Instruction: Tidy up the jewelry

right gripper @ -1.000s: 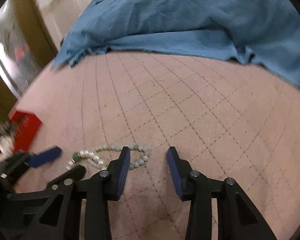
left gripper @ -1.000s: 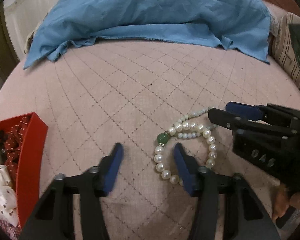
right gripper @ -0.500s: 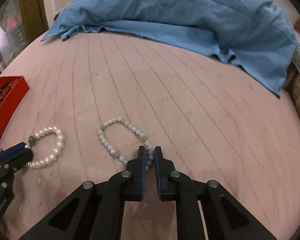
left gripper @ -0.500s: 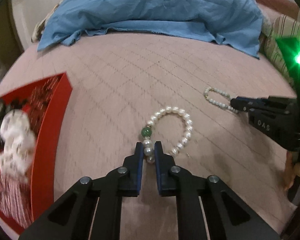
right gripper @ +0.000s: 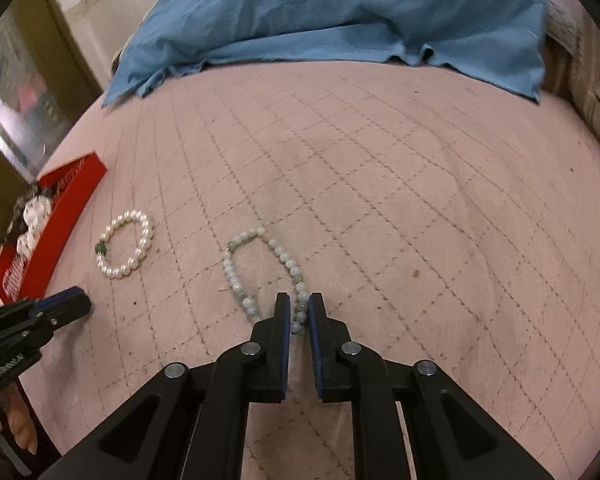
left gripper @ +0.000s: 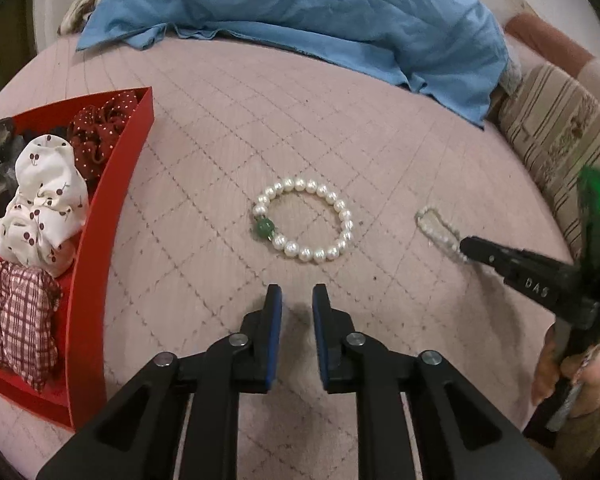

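A white pearl bracelet [left gripper: 305, 221] with one green bead lies flat on the pink quilted bed; it also shows in the right wrist view [right gripper: 125, 249]. My left gripper [left gripper: 297, 294] is slightly open and empty, a little short of it. A pale green bead bracelet [right gripper: 262, 272] lies to its right, also in the left wrist view [left gripper: 438, 230]. My right gripper [right gripper: 299, 303] is shut on the near end of the pale green bracelet. The right gripper shows in the left wrist view [left gripper: 466, 247], the left one in the right wrist view [right gripper: 76, 302].
A red box [left gripper: 112, 216] with fabric scrunchies stands at the left, also in the right wrist view [right gripper: 66, 200]. A crumpled blue cloth [left gripper: 300, 12] covers the far side of the bed. A striped cushion [left gripper: 560, 128] lies at the right.
My left gripper has let go of the pearl bracelet, opened a little and drawn back. The pearl bracelet now lies as a full ring. My right gripper stays shut on the green bracelet.
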The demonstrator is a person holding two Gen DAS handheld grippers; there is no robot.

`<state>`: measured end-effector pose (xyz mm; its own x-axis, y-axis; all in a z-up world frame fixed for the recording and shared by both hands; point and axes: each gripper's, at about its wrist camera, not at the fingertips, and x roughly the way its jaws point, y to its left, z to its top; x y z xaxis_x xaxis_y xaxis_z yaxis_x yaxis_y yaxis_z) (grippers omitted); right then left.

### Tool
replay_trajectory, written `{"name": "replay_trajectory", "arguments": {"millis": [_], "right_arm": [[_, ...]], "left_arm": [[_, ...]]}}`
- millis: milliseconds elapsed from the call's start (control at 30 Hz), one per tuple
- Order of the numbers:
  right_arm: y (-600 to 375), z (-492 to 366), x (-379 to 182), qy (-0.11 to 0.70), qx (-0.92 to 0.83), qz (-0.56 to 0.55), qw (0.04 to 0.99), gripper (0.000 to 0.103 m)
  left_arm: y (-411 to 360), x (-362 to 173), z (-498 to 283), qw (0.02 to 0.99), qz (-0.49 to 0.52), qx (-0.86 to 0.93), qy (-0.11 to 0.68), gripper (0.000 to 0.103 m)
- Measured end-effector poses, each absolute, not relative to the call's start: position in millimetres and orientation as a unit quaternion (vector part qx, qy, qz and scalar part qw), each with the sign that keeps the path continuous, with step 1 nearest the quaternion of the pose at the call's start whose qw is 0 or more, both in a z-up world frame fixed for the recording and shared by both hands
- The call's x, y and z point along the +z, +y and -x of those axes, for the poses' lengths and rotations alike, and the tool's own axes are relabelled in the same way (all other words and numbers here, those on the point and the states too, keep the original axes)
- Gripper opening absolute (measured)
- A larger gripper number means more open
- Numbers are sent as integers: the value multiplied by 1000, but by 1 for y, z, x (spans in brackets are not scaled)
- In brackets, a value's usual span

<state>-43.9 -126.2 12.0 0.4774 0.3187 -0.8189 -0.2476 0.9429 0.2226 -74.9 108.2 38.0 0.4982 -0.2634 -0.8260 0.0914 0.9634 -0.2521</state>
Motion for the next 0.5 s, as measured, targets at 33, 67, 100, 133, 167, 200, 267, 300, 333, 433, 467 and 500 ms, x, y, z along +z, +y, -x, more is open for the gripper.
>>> {"name": "replay_trajectory", "arguments": {"millis": [33, 67, 100, 133, 167, 200, 267, 300, 333, 433, 467, 500], "right_arm": [[-127, 43, 12, 482, 163, -39, 860, 12], [-127, 42, 12, 478, 161, -41, 862, 13], [-127, 40, 12, 475, 160, -44, 864, 13], [-127, 38, 11, 473, 160, -44, 865, 13], [-125, 37, 10, 472, 161, -43, 866, 13], [-124, 35, 9, 470, 161, -40, 867, 13], [-121, 33, 8, 467, 162, -33, 869, 14], [-119, 32, 8, 465, 163, -28, 870, 14], [-118, 31, 8, 464, 163, -25, 870, 15], [-112, 28, 7, 459, 164, -10, 873, 16], [-111, 28, 7, 457, 164, -6, 874, 16], [-108, 27, 6, 455, 164, 1, 875, 16]], "left_arm": [[110, 38, 71, 861, 92, -100, 491, 27], [112, 37, 66, 860, 99, -96, 491, 32], [114, 38, 62, 860, 107, -95, 490, 32], [116, 38, 57, 859, 117, -96, 489, 32], [117, 38, 52, 858, 125, -96, 489, 32], [117, 37, 47, 858, 130, -95, 488, 33], [115, 35, 38, 857, 130, -94, 490, 33], [113, 33, 34, 856, 127, -94, 492, 33], [111, 31, 30, 857, 122, -93, 492, 34], [102, 28, 18, 863, 98, -97, 487, 42], [100, 27, 16, 864, 90, -99, 486, 46], [97, 26, 13, 865, 82, -102, 485, 53]]}}
